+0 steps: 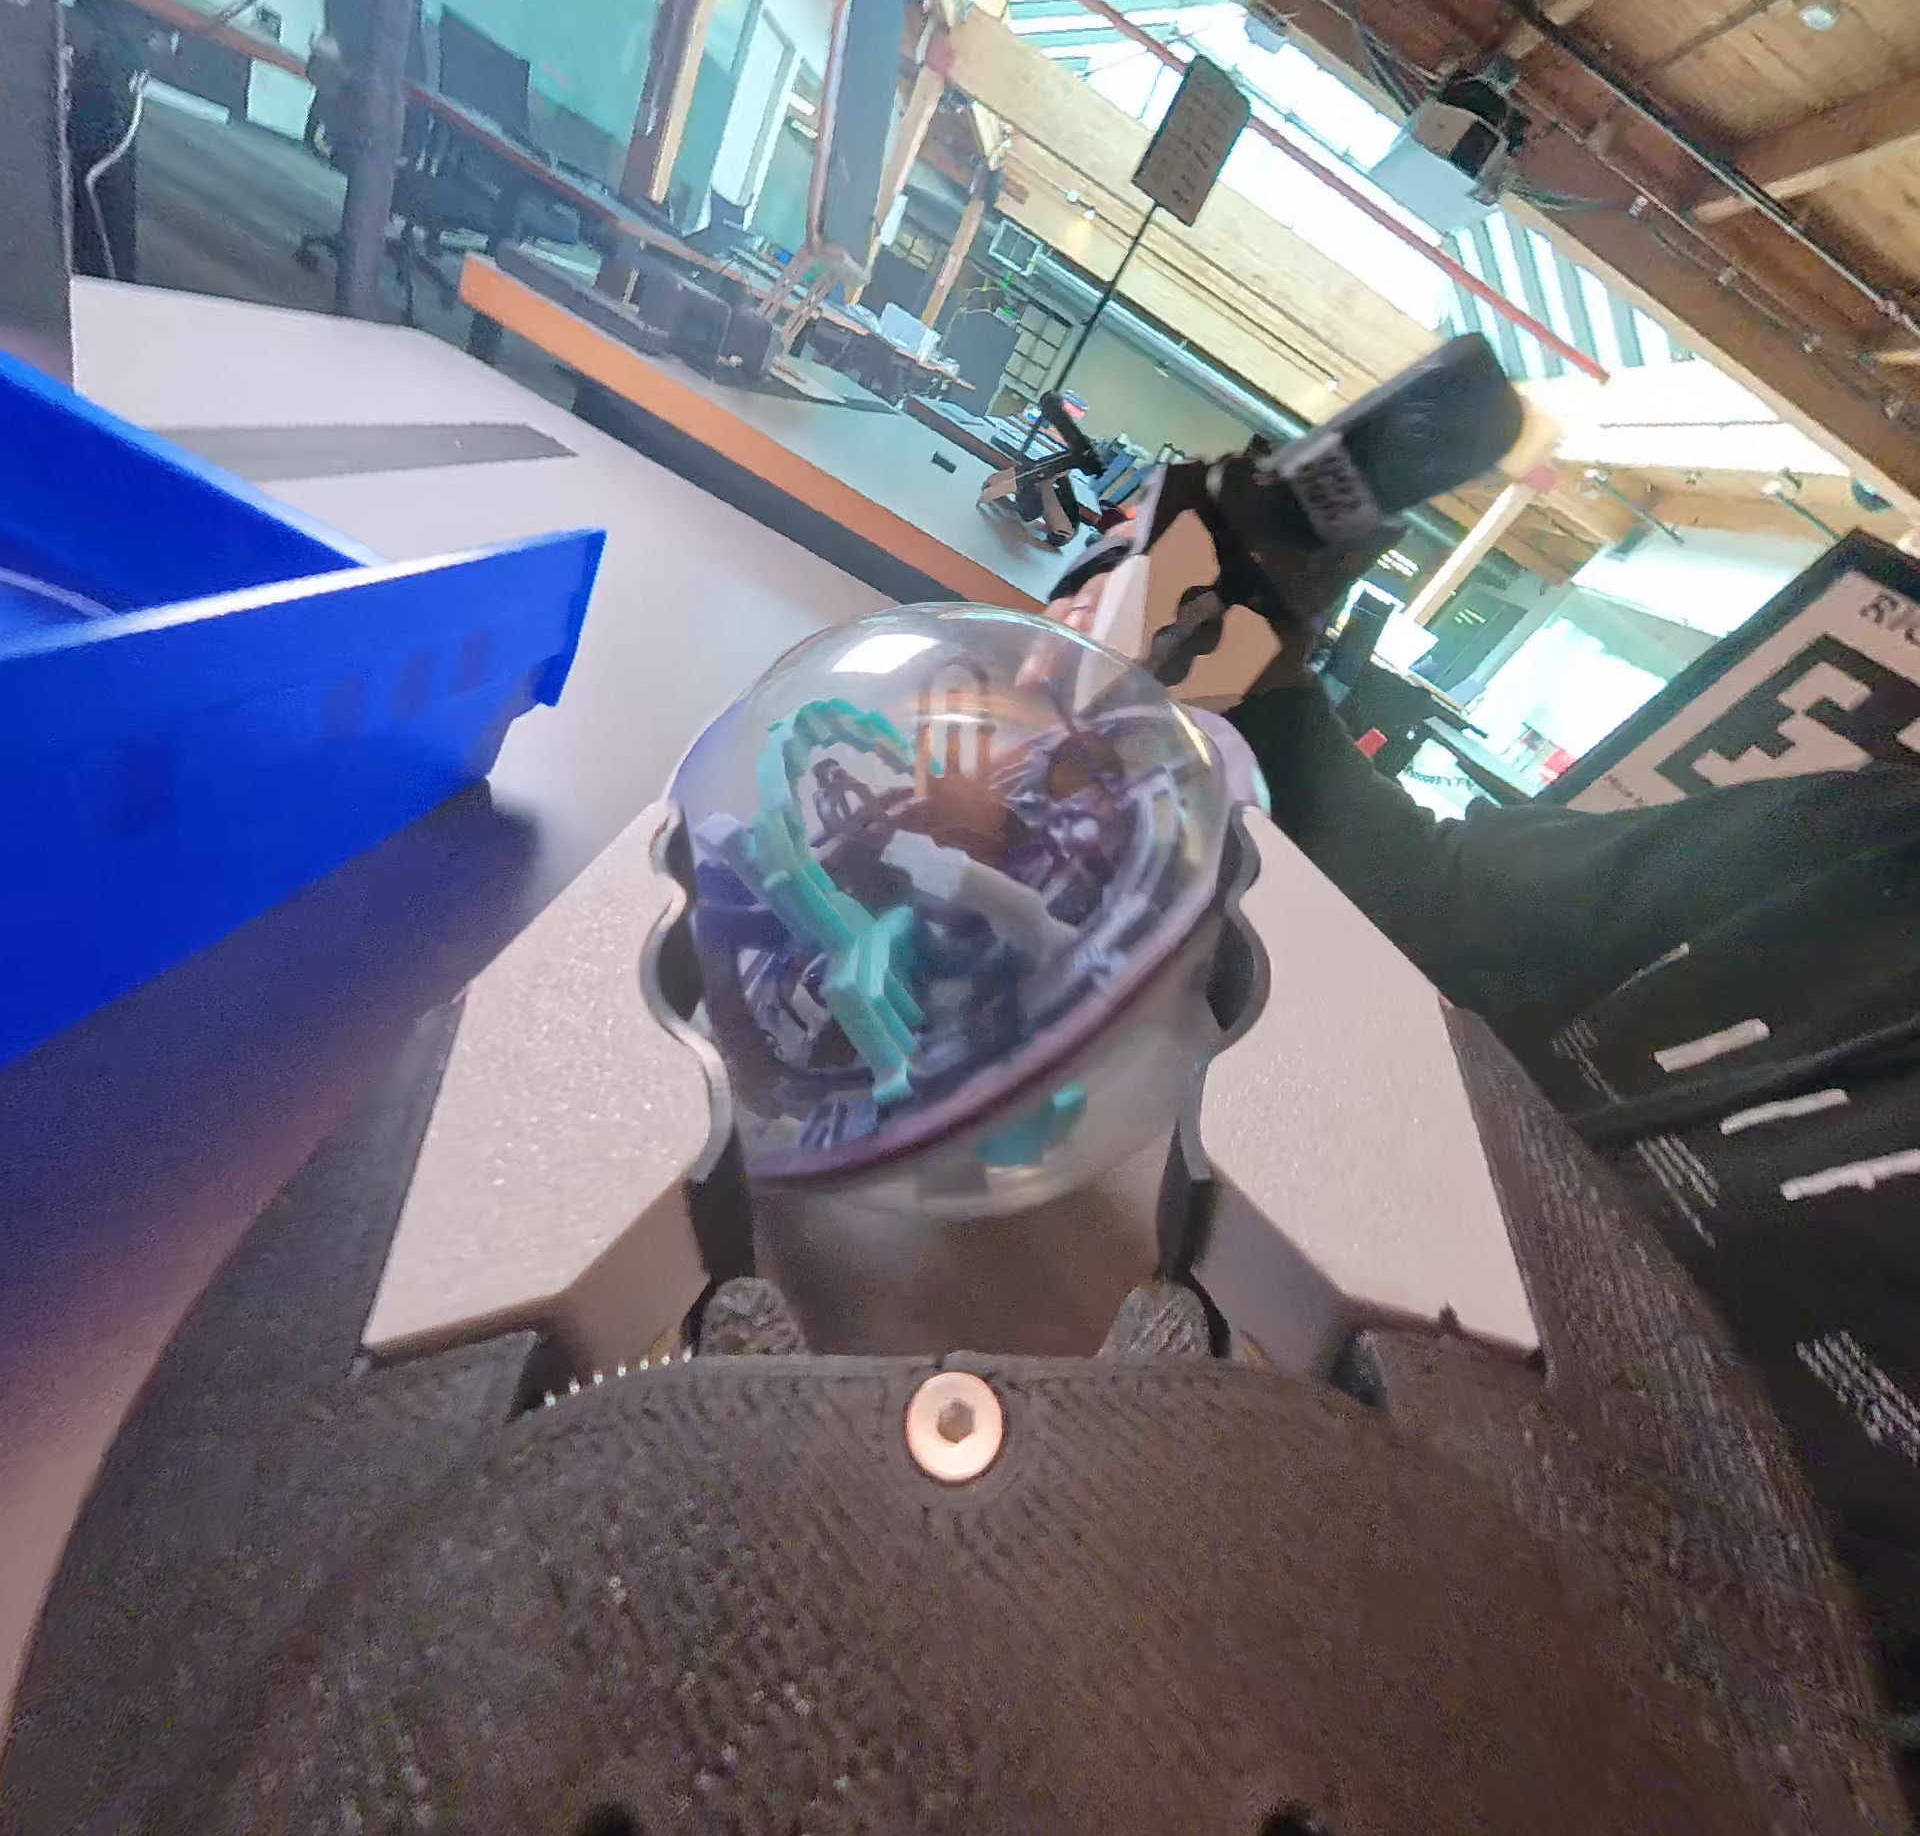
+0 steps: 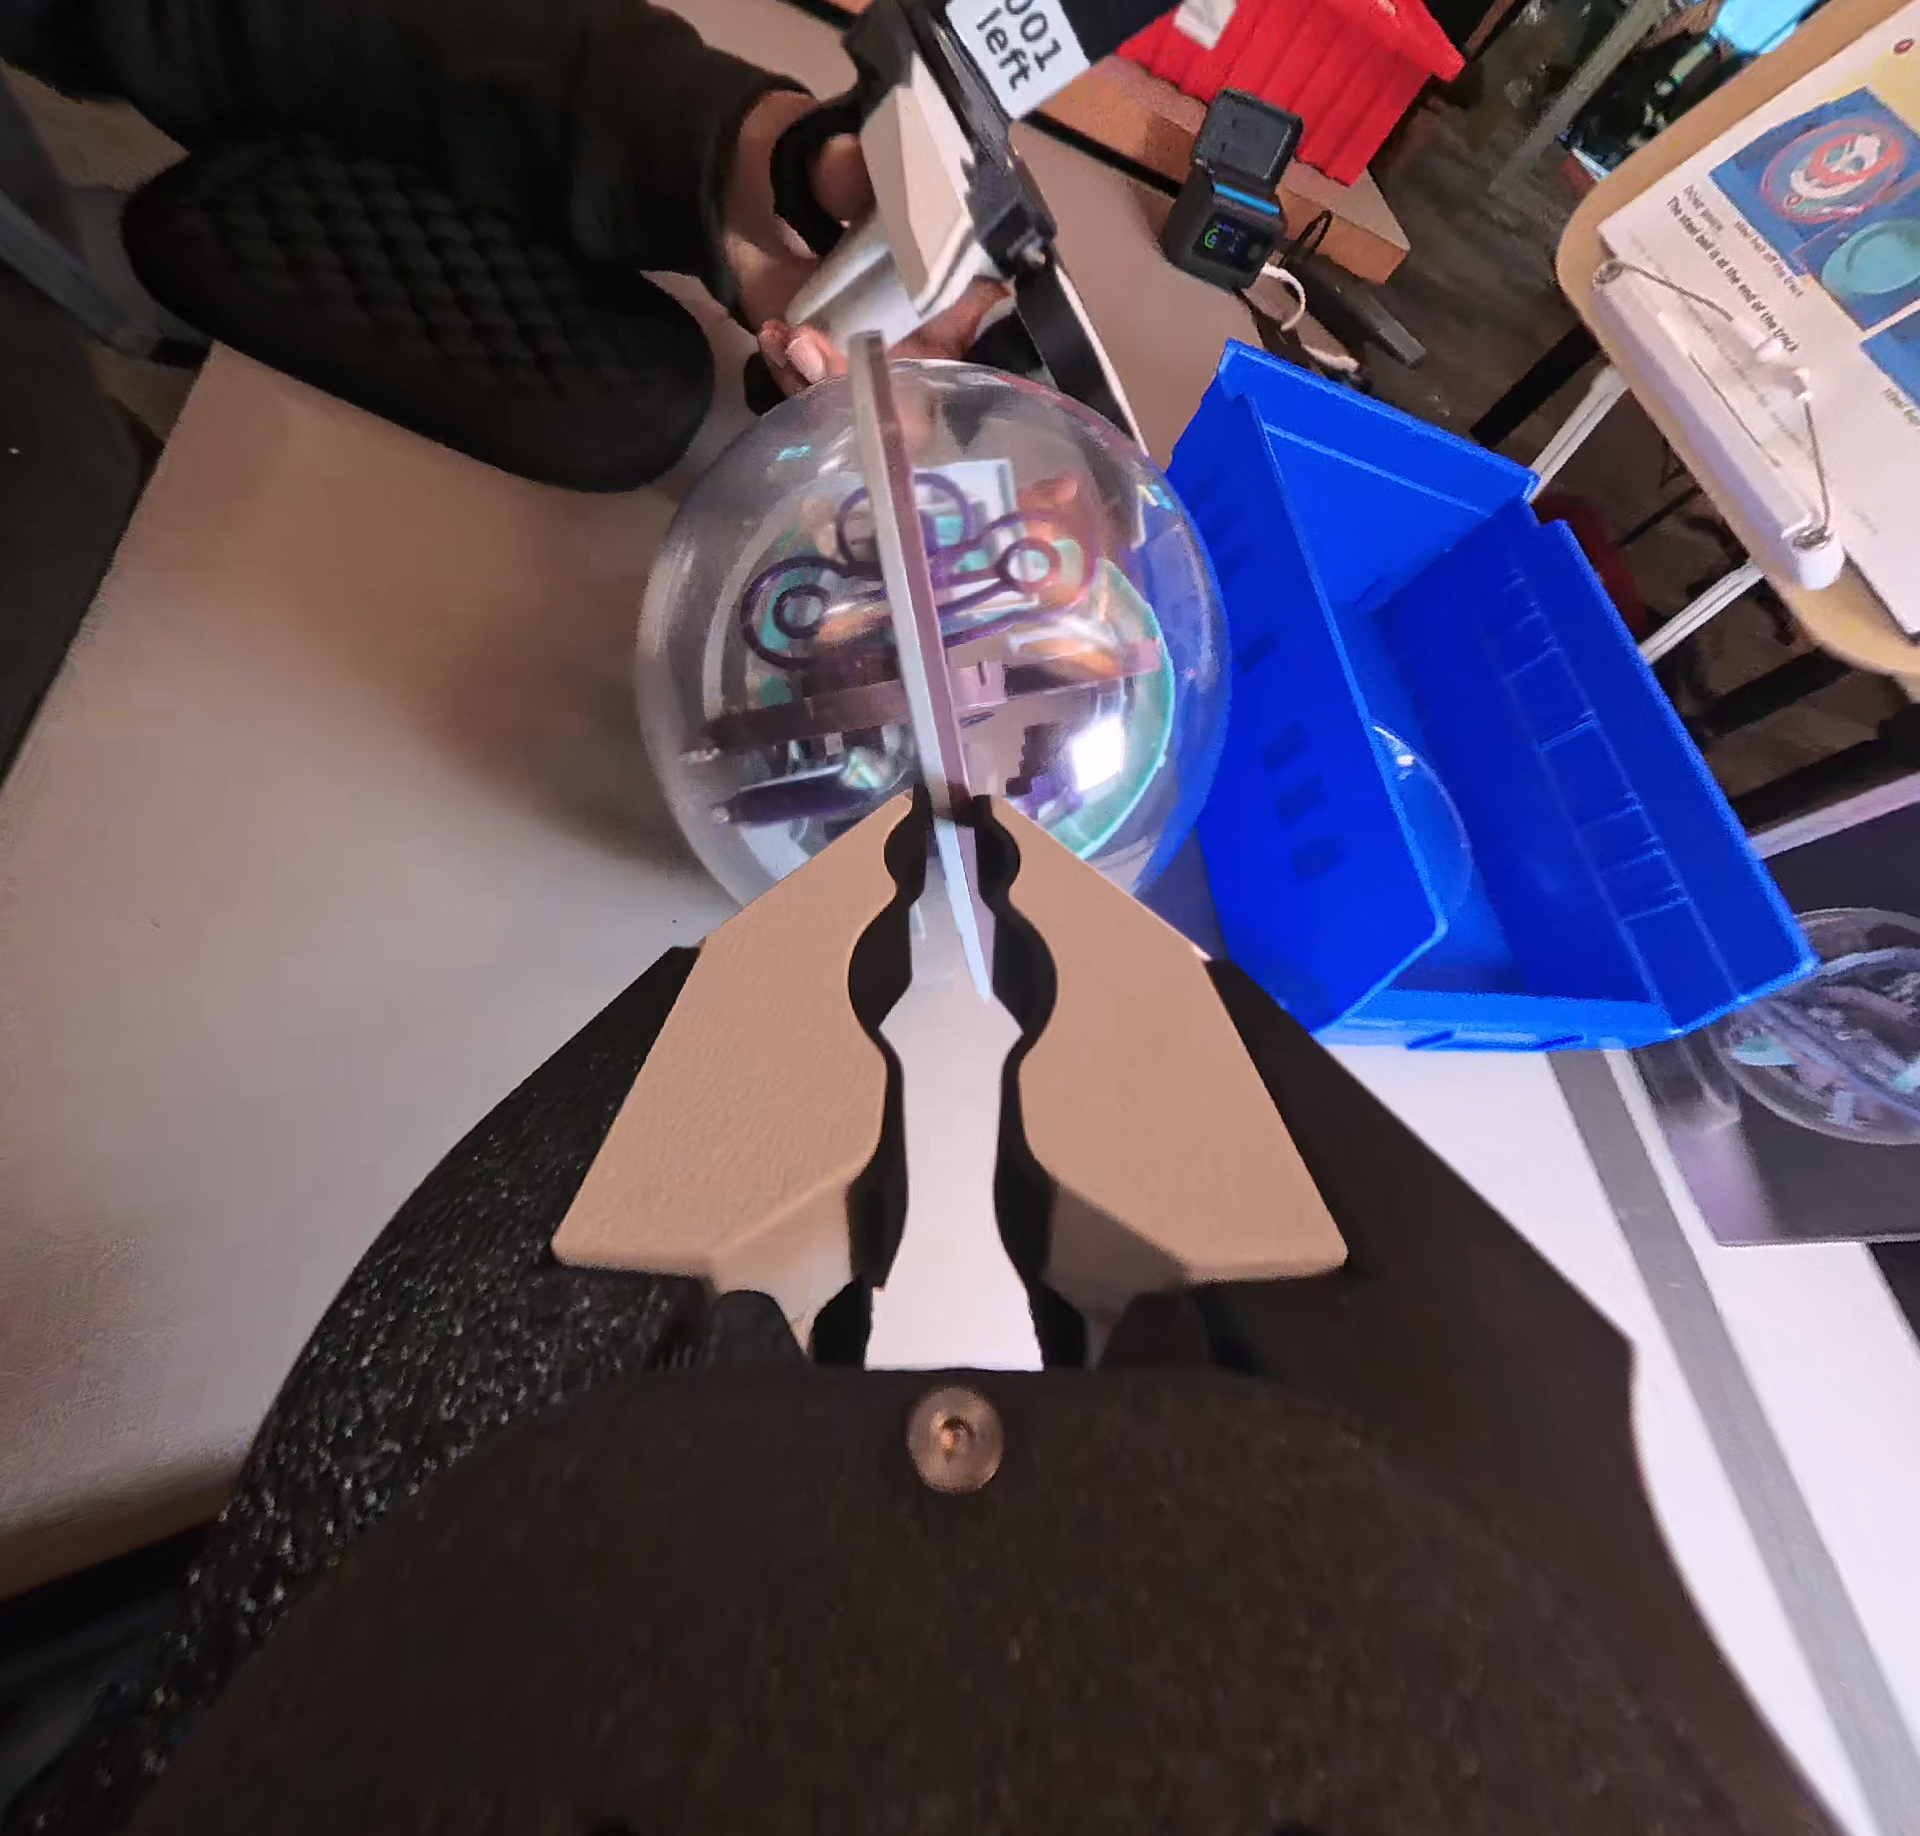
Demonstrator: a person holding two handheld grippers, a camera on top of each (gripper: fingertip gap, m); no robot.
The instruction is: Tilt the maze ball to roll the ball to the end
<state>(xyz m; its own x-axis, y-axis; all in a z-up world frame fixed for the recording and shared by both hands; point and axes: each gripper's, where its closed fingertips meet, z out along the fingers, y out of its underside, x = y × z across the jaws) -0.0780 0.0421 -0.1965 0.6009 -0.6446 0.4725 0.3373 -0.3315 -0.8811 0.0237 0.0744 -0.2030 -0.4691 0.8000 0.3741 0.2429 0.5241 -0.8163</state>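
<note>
The maze ball (image 2: 925, 623), probably light, stiff and slippery, is clamped by the right hand-held gripper (image 2: 951, 810) on its thin flat rim, while the left hand-held gripper (image 1: 951, 913) hugs its round sides.

Blue bin (image 2: 1455, 747) on pale table (image 2: 312, 851) (red crate (image 2: 1299, 30) beyond)

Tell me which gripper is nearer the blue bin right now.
Left, though only as a judgement. The left gripper straddles the maze ball beside the blue bin; the right gripper grips the ball's thin flange, farther back.
</note>
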